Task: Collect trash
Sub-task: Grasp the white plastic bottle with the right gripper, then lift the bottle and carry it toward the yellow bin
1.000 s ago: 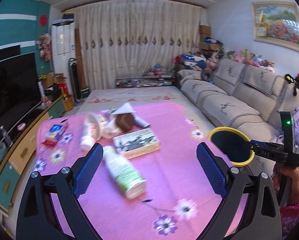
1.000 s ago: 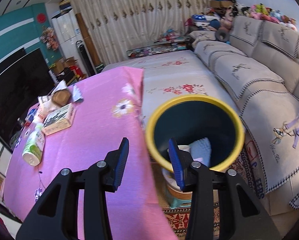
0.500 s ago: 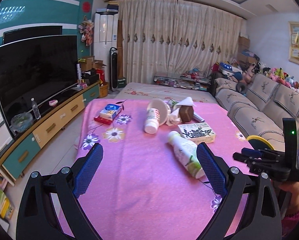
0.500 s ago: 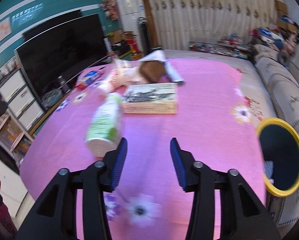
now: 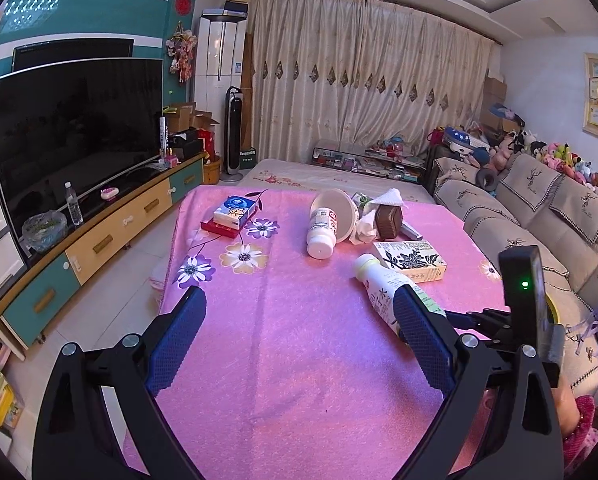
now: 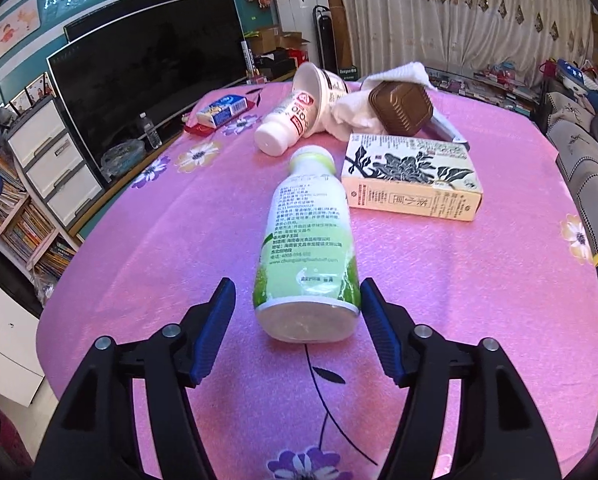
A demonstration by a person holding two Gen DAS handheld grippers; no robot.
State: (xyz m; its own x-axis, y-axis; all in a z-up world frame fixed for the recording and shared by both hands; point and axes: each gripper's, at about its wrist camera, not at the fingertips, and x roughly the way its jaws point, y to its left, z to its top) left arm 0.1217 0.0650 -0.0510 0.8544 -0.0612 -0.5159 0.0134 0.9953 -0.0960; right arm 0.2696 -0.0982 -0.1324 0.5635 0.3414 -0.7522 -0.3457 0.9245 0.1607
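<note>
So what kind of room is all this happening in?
Most likely a family living room: a big television on a long low cabinet, a sofa lined with stuffed toys, and full-length curtains behind a table under a pink floral cloth.

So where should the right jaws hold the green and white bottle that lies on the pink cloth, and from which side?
Probably the lower body of the green and white bottle, just above its flat base, approached from the base end. It lies on its side with the base toward the right gripper, whose open jaws already flank it. The round body is widest there, and the tea box crowds the neck end.
</note>
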